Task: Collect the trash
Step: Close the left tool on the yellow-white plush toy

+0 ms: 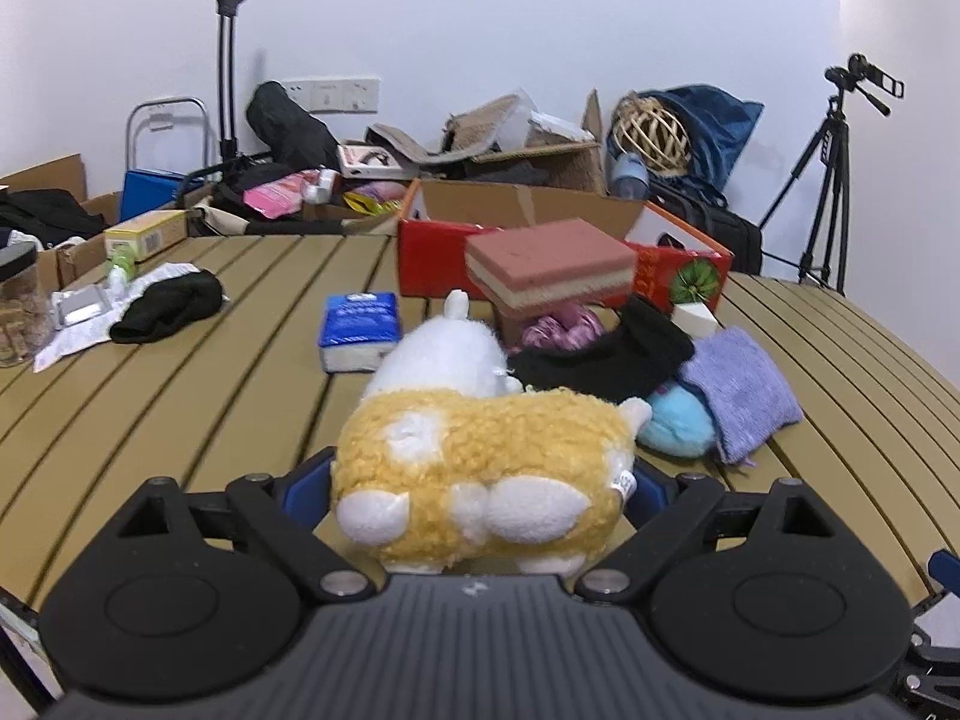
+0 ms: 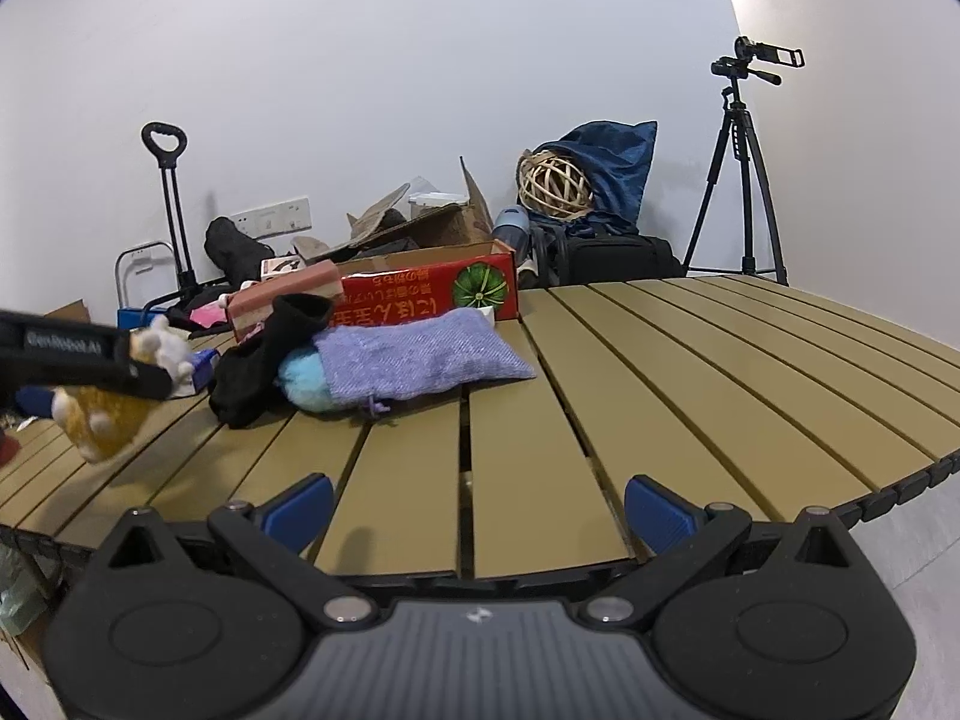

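A yellow and white plush toy (image 1: 480, 468) sits between the blue pads of my left gripper (image 1: 480, 495), which press on its flanks; the jaws stand wide around it. In the right wrist view the plush toy (image 2: 102, 414) hangs at the far left in the left gripper (image 2: 129, 369), just above the slatted table (image 2: 690, 396). My right gripper (image 2: 480, 510) is open and empty over the table's near edge. Past the toy lie a black sock (image 1: 606, 354), a purple cloth pouch (image 1: 741, 390), a light blue fluffy thing (image 1: 675, 423) and a blue tissue pack (image 1: 359, 330).
A red box (image 1: 432, 258) stands mid-table with a pink and cream block (image 1: 552, 264) in front. At the left lie another black cloth (image 1: 168, 306), white paper (image 1: 72, 339) and a jar (image 1: 18, 306). Cartons, bags and a tripod (image 1: 831, 180) crowd the floor behind.
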Demonstrator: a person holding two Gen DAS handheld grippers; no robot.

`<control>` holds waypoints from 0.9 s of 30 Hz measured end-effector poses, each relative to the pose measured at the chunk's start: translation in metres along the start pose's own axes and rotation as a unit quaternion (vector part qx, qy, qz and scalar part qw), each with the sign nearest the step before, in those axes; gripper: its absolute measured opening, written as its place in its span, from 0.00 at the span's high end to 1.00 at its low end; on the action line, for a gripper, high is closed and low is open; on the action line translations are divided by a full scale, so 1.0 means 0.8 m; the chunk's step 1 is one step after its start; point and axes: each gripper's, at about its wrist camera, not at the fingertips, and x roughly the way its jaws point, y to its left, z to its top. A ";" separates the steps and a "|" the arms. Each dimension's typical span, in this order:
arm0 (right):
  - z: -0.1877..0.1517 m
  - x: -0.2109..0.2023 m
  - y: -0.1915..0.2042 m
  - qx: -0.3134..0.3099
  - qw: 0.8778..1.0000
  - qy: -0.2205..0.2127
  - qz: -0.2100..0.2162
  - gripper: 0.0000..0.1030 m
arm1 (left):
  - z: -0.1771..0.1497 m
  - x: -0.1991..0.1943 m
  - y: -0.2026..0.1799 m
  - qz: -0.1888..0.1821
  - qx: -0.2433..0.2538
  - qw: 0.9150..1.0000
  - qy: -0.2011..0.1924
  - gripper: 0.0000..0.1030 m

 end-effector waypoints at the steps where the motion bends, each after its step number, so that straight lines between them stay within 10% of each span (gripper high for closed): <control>1: 0.000 0.001 0.002 -0.003 1.000 0.000 -0.001 0.00 | 0.002 -0.003 0.006 -0.001 -0.005 1.000 -0.003 0.10; 27: 0.070 0.049 0.083 -0.007 0.998 0.063 0.004 0.00 | 0.021 -0.036 0.123 0.038 -0.085 0.995 -0.036 0.10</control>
